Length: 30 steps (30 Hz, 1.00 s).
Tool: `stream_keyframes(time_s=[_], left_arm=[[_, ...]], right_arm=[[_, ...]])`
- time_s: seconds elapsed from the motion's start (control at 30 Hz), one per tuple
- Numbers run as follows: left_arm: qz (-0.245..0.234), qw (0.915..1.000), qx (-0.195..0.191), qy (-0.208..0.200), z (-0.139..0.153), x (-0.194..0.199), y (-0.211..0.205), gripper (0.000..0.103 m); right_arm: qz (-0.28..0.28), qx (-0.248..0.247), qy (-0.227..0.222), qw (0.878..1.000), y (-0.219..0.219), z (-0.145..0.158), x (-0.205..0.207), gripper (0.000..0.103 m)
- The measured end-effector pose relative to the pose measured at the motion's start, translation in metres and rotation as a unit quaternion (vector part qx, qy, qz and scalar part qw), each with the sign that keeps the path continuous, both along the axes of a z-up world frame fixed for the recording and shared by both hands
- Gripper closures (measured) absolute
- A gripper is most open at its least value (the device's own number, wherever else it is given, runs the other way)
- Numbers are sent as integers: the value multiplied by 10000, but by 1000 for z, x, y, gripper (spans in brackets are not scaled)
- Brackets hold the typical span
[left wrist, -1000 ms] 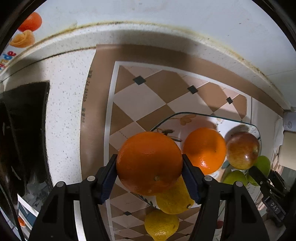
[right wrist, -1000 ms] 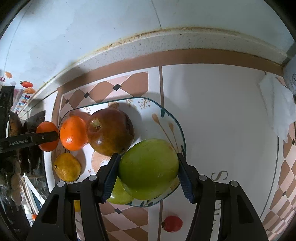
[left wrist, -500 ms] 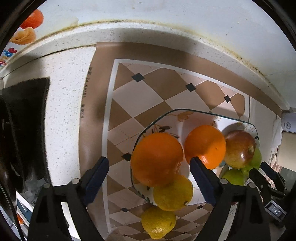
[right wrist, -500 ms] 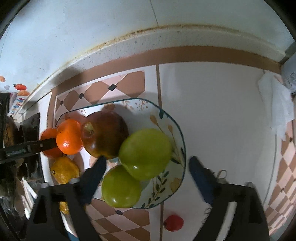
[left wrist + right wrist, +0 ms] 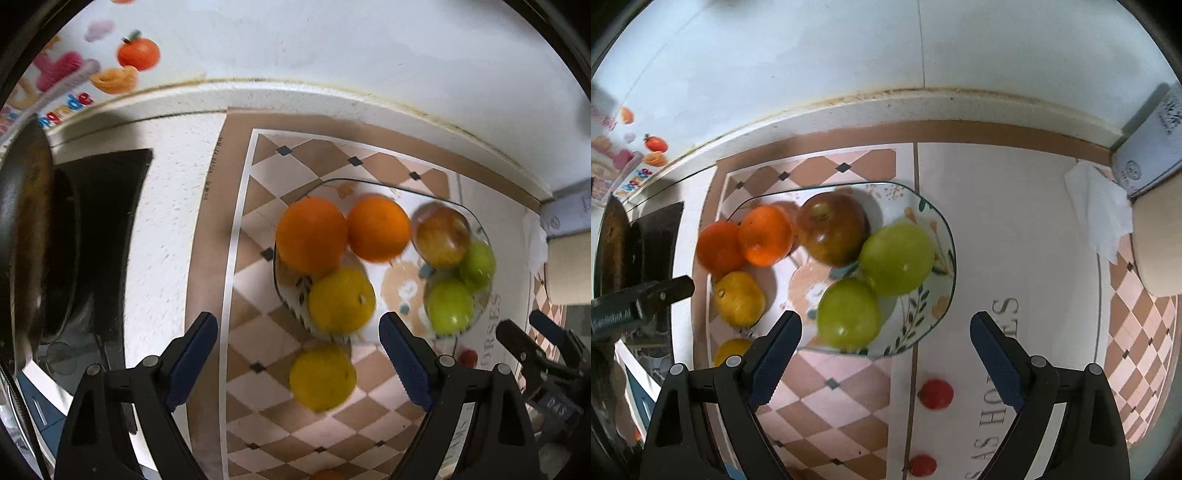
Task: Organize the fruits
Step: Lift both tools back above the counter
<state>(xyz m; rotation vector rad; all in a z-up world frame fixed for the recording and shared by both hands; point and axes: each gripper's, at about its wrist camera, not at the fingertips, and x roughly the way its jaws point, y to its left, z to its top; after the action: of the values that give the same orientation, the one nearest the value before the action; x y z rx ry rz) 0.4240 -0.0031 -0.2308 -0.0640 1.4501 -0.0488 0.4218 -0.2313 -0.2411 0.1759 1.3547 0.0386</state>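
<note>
A patterned plate [image 5: 943, 254] holds two oranges [image 5: 766, 240] [image 5: 720, 249], a red-brown apple [image 5: 831, 229], two green apples [image 5: 897, 258] [image 5: 848, 314] and a lemon [image 5: 739, 299]. The left wrist view shows the same plate [image 5: 399, 291], the oranges [image 5: 311, 234] [image 5: 378, 228] and the lemon [image 5: 341, 300]. A second lemon [image 5: 322, 376] lies on the mat in front of the plate. My left gripper [image 5: 298, 365] is open and empty above that lemon. My right gripper [image 5: 885, 360] is open and empty in front of the plate.
Two small red fruits [image 5: 935, 394] [image 5: 922, 465] lie on the mat near my right gripper. A dark pan [image 5: 26, 236] sits on a black stove at the left. A white tissue [image 5: 1099, 210] and a box [image 5: 1148, 155] stand at the right. The wall runs behind.
Both grippers opened and let go: the orange and the green apple now rest on the plate. Both grippers have pulled back and up from the plate.
</note>
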Motion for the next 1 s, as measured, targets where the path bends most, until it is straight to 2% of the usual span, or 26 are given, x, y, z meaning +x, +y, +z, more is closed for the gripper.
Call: stream_keyframes(time_s=[0.2,0.47,0.73,1.0], left_arm=[[-137,9969,145,-756,49,-34,-3,13],[-276,9852,178,-1683,98,-87,-6,13],[-368,9728,191,-2279,133,-129,-2,13],[-409,9642,146,-2617,162,-164,7,13]], right_arm=[[4,-159,-391,9991,8,31,-39,8],[-51,-297,-1150,9929,19,84,-95,8],[-162,-403,-1780,9831,26,136,-151,8],[-190,-381,-2209,9744,40,175,-200,8]])
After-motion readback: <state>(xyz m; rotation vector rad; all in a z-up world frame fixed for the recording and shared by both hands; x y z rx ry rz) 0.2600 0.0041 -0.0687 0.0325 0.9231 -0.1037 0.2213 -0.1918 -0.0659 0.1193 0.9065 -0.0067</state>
